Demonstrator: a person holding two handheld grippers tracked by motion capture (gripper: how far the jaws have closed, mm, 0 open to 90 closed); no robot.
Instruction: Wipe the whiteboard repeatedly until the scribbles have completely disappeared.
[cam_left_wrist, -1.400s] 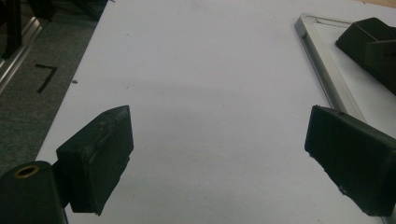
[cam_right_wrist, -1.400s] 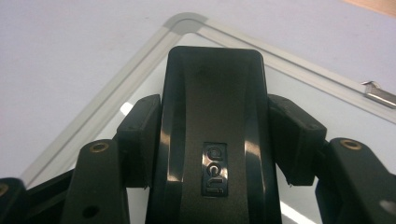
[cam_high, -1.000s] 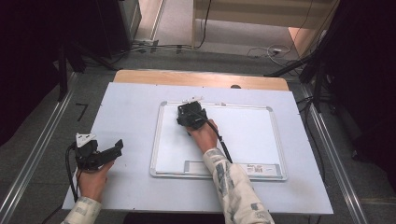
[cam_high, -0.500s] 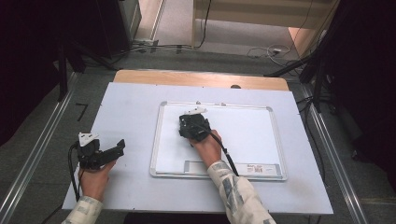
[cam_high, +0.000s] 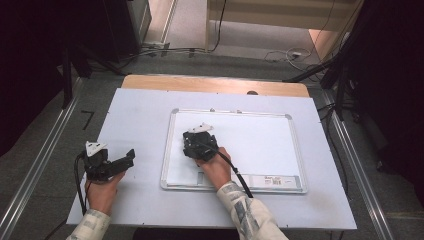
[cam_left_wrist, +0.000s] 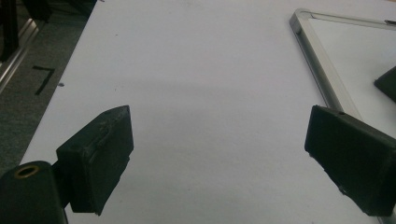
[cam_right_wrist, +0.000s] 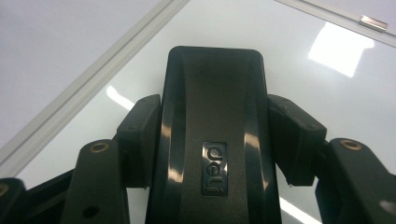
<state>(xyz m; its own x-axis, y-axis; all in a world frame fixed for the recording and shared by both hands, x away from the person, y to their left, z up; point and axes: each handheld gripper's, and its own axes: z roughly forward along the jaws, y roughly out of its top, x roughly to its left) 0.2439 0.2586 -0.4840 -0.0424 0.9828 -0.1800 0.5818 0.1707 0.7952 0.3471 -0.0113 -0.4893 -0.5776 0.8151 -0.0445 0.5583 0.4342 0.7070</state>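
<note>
- At the left of the table (cam_high: 150, 105), in the high view, we find the left gripper (cam_high: 131, 156) held in the person's left hand (cam_high: 103, 190), resting on the white surface well apart from the whiteboard (cam_high: 260, 145).
- Its jaws stand wide apart in the left gripper view, released, with bare table between them; the whiteboard's metal frame (cam_left_wrist: 317, 60) runs beside the right jaw.
- Further right, we note the right gripper (cam_high: 196, 142) over the left part of the whiteboard, held in the right hand (cam_high: 216, 167).
- Its jaws are clenched on a black eraser (cam_right_wrist: 214, 140), one pad pressing each long side, as the right gripper view shows.
- The eraser sits on the board's glossy surface, near the frame's left edge (cam_right_wrist: 84, 98).
</note>
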